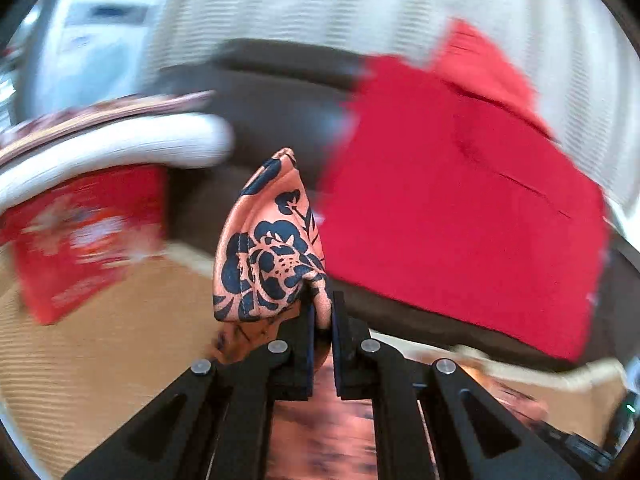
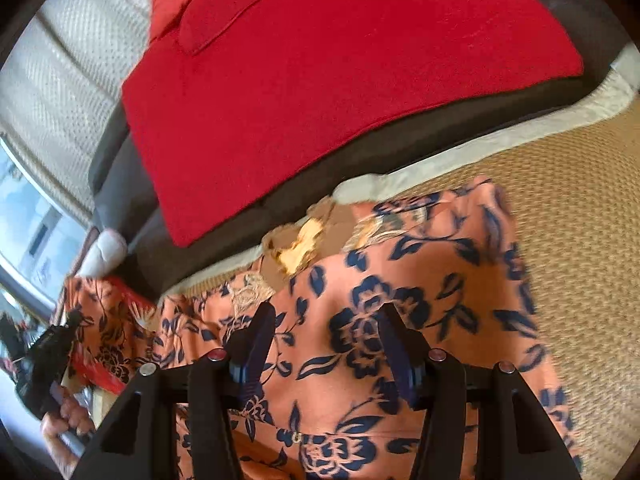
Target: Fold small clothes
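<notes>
A woven tan mat with a pale border carries an orange floral garment spread flat, beside a dark cushion along the mat's far edge bearing a red cloth.

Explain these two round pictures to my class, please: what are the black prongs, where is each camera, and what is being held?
No robot here: a person holds a two-finger gripper in each hand, and a wide-angle camera on each looks along its fingers. In the left view, the left gripper is shut on a bunched part of the orange floral garment. In the right view, the right gripper stands open above that garment, which lies spread on a woven mat. Behind it lies a red cloth. The left view is blurred.
</notes>
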{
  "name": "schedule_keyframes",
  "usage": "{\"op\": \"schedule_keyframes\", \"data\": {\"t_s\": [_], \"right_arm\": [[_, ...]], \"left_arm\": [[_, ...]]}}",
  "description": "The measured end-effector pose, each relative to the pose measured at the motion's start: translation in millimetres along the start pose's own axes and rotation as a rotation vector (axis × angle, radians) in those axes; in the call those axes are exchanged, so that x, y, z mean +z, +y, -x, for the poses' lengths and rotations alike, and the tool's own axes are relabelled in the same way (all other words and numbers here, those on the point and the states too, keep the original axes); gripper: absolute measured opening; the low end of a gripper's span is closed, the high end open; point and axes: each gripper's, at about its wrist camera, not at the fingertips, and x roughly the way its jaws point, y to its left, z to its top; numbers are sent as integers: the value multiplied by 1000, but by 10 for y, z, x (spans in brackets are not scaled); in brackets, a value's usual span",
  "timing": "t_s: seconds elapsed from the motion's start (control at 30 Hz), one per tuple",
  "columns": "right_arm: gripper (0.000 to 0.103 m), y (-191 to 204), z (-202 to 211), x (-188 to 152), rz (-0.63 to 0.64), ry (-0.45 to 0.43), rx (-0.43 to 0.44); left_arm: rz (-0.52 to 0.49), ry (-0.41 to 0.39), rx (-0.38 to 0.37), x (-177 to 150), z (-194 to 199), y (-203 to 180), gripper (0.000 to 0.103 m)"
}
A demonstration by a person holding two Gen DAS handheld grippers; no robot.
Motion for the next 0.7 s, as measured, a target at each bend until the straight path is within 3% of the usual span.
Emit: {"op": "schedule_keyframes", "data": {"t_s": [0.13, 0.2, 0.27, 0.3, 0.37, 0.5, 0.6, 0.7], "right_arm": [[57, -239, 194, 105, -55, -46, 22], [59, -402, 325, 175, -101, -78, 52], [63, -535, 410, 217, -143, -102, 86], [72, -608, 456, 238, -164, -116, 113], [79, -691, 520, 262, -185, -132, 129], [79, -745, 470, 262, -201, -73, 155], [79, -718, 276, 218, -196, 23, 101], [77, -694, 193, 171, -188, 42, 67]], "left_arm": [[-137, 78, -212, -305, 44, -1072, 8], [-208, 146, -303, -491, 63, -1488, 18], [-294, 210, -367, -658, 93, -1783, 71], [-322, 195, -353, -704, 140, -1819, 80], [-370, 154, -304, -710, 155, -1761, 80], [-297, 151, -158, -613, 133, -1338, 80], [-243, 166, -8, -580, -59, -878, 80], [-228, 199, 122, -738, -165, -453, 80]]}}
